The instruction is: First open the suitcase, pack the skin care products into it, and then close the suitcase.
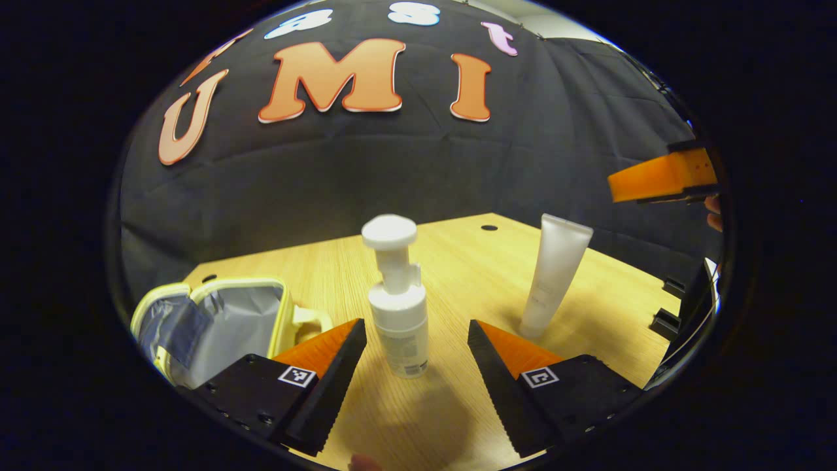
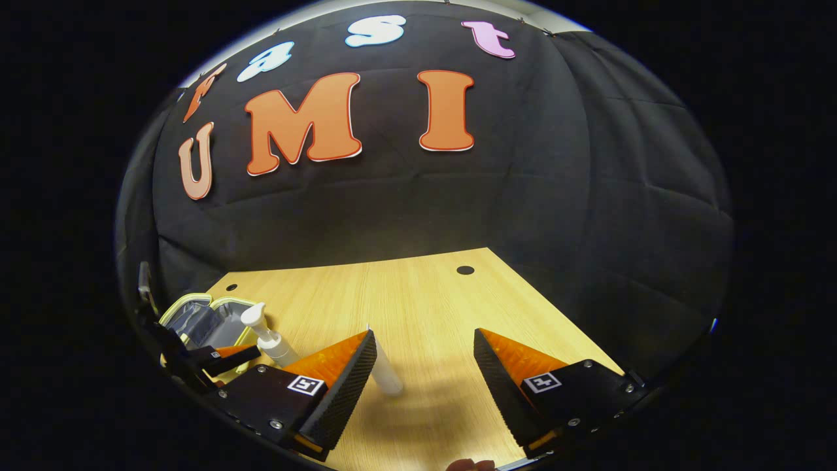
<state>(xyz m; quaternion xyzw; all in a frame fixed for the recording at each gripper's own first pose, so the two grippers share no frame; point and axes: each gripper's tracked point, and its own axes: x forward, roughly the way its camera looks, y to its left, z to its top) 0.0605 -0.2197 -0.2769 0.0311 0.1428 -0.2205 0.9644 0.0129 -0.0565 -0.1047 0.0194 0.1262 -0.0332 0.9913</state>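
The suitcase [image 1: 216, 320] lies open at the far left of the wooden table [image 1: 458, 261], its grey lining showing inside the pale yellow rim, so packing is what's on now. Here's the left gripper [image 1: 414, 340], jaws spread wide, lined up on the pump bottle [image 1: 400, 307], which stands upright between the 2 fingers with neither one touching it. That bottle looks like light, smooth plastic, stiff in the body but top-heavy with its tall pump head, so I'd take it around the wide lower body, not the thin neck, which could slip or tip. Off to the right stands the white tube [image 1: 554, 275], balanced on its cap and leaning a little; it should be soft in the middle and easy to knock over, so a gentle pinch low down looks safest. From the right gripper view, the right gripper [image 2: 425, 356] hangs with jaws spread too, holding nothing, and the tube [image 2: 384, 373] sits just beside its left finger, partly hidden behind it. Farther left there, the pump bottle [image 2: 268, 337] stands near the suitcase [image 2: 196, 314].
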